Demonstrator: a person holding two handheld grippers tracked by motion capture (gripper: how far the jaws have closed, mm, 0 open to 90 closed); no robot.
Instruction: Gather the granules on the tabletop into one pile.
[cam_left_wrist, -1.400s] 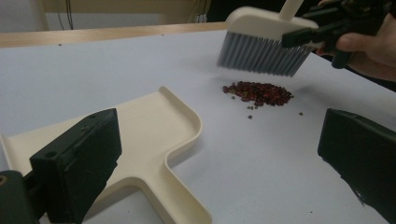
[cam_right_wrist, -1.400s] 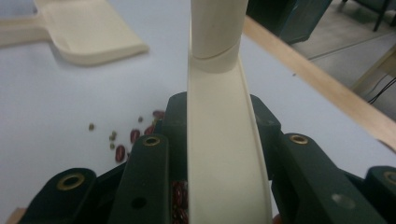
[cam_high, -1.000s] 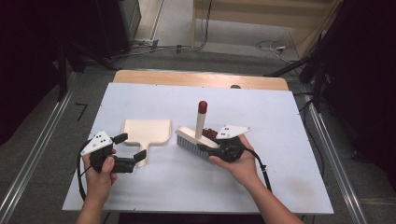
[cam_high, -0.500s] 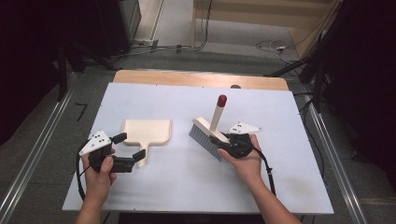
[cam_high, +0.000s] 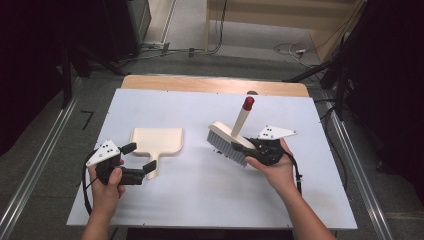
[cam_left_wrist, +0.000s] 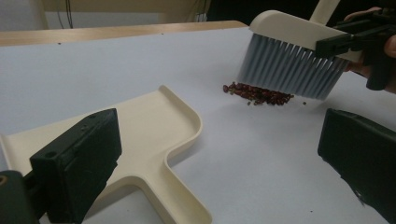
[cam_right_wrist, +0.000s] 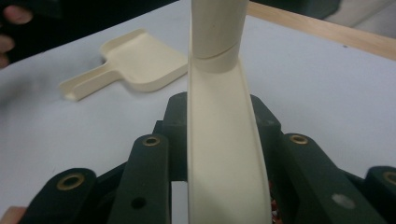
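Right tool pinching brush, red-brown bits half hidden under bristles; left tool spread.

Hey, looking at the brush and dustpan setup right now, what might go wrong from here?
1. The left gripper stands open around the cream plastic dustpan handle without clamping it, so a sweep may shove the pan away.
2. The small pile of dark red crumbs lies apart from the pan's mouth; a fast stroke could scatter it.
3. The right gripper pinches the grey-bristled cream brush by its back, so it might twist.

tongs gripping brush, dustpan behind
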